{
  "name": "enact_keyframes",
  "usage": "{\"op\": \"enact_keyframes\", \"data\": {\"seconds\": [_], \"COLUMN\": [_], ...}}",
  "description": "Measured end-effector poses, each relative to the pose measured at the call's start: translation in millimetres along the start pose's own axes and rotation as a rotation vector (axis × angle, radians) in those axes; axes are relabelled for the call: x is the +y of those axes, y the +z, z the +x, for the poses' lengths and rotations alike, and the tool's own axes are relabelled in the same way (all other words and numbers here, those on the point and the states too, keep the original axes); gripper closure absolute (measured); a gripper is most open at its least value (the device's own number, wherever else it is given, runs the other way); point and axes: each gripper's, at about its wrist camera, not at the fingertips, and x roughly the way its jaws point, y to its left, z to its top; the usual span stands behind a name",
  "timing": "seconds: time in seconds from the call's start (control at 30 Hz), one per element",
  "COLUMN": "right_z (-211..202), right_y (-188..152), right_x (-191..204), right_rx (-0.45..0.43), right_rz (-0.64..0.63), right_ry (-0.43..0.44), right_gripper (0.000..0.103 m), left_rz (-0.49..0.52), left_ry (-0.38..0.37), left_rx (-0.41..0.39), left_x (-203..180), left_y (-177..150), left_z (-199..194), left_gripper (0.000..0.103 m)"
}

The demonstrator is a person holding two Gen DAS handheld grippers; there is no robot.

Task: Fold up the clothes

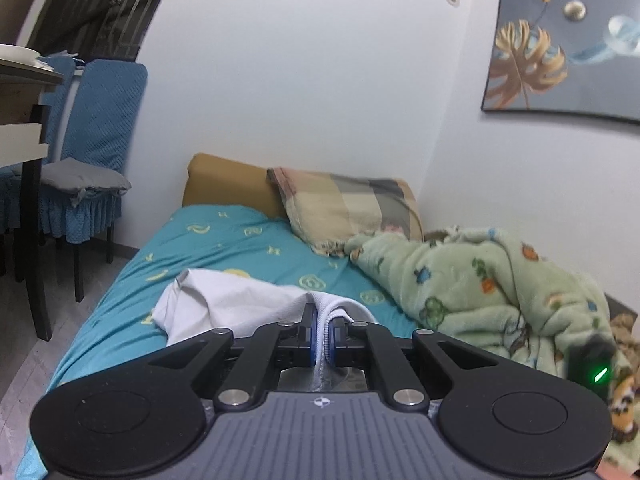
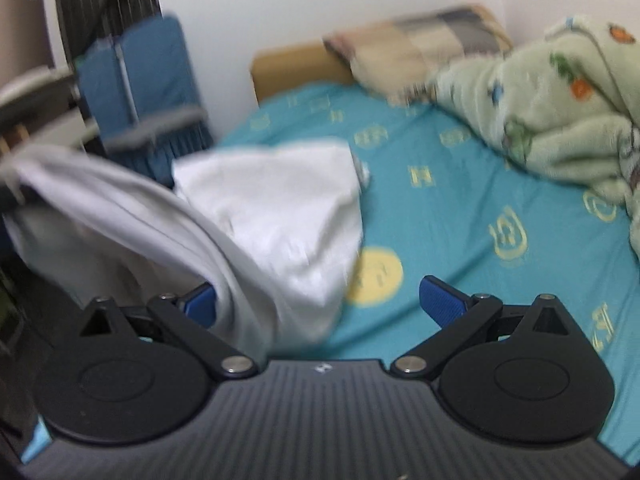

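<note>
At the lower centre of the left wrist view, the left hand-held gripper has its blue-padded fingers pressed onto a ribbed white edge of the white cotton garment, pinching it between them. The rest of the garment lies bunched on the teal bed sheet with yellow symbols, lower middle of frame. A plaid beige-and-grey pillow sits mid-frame, a crumpled pale-green fleece blanket with cartoon prints at right, a blue-covered chair at left. In the blurred right wrist view, the right hand-held gripper is spread wide, blue pads well apart; the white garment drapes across its left finger from the left of the frame, over the sheet, but nothing is clamped.
</note>
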Motion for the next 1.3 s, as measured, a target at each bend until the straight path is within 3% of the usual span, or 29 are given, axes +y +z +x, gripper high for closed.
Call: {"op": "enact_keyframes", "data": {"seconds": [0.1,0.2,0.3,0.4,0.47,0.53,0.63,0.7,0.77,0.9,0.97,1.0,1.13,1.2,1.27,1.3], "right_z": [8.4,-5.1,-46.0,-92.7,-101.9,-92.5,-41.5,-21.1,-28.1,-61.8,-72.1,-74.7,-79.4,-79.0,-79.6,-78.5], "right_y": [-7.9,-3.6,11.6,21.0,23.1,23.0,12.6,1.8,6.8,25.4,27.6,28.7,34.4,35.8,38.5,40.2], "right_x": [-4.5,-16.4,-32.1,-29.4,-22.6,-19.6,-37.6,-53.9,-48.0,-21.4,-13.6,-11.6,-9.9,-11.1,-16.4,-19.5], "right_rx": [0.092,0.055,-0.150,-0.424,-0.492,-0.438,-0.134,-0.033,-0.097,-0.308,-0.359,-0.372,-0.400,-0.413,-0.422,-0.422], "right_rz": [0.030,0.102,0.164,0.104,0.046,0.008,0.096,0.220,0.211,0.055,-0.004,-0.024,-0.068,-0.071,-0.050,-0.036], "right_ry": [-0.020,-0.061,-0.136,-0.213,-0.252,-0.284,-0.281,-0.235,-0.249,-0.235,-0.221,-0.215,-0.198,-0.205,-0.205,-0.211], "right_gripper": [0.000,0.000,0.000,0.000,0.000,0.000,0.000,0.000,0.000,0.000,0.000,0.000,0.000,0.000,0.000,0.000], "left_rz": [-0.015,-0.026,-0.034,-0.040,-0.046,-0.070,-0.136,-0.167,-0.177,-0.198,-0.201,-0.202,-0.208,-0.210,-0.213,-0.213], "left_ry": [0.011,0.019,0.010,-0.031,-0.046,-0.031,0.006,0.036,0.069,0.087,0.106,0.116,0.155,0.174,0.194,0.211], "left_rx": [-0.007,-0.010,-0.013,-0.028,-0.046,-0.043,-0.003,0.036,0.089,0.190,0.234,0.255,0.342,0.385,0.428,0.412], "left_x": [3.5,6.0,5.4,0.1,-3.3,0.1,14.1,21.5,26.1,32.8,33.1,33.3,33.9,34.3,34.6,34.0], "left_y": [1.6,2.4,3.1,3.8,4.0,3.5,1.2,-2.6,-8.8,-21.0,-28.3,-31.9,-46.4,-53.6,-60.8,-58.9], "left_z": [-5.3,-10.0,-14.3,-20.0,-25.2,-27.8,-26.5,-22.9,-16.6,-5.1,0.4,3.2,14.3,19.9,25.4,21.2], "left_gripper": [0.098,0.098,0.097,0.097,0.097,0.098,0.098,0.098,0.097,0.096,0.087,0.085,0.060,0.059,0.045,0.040]}}
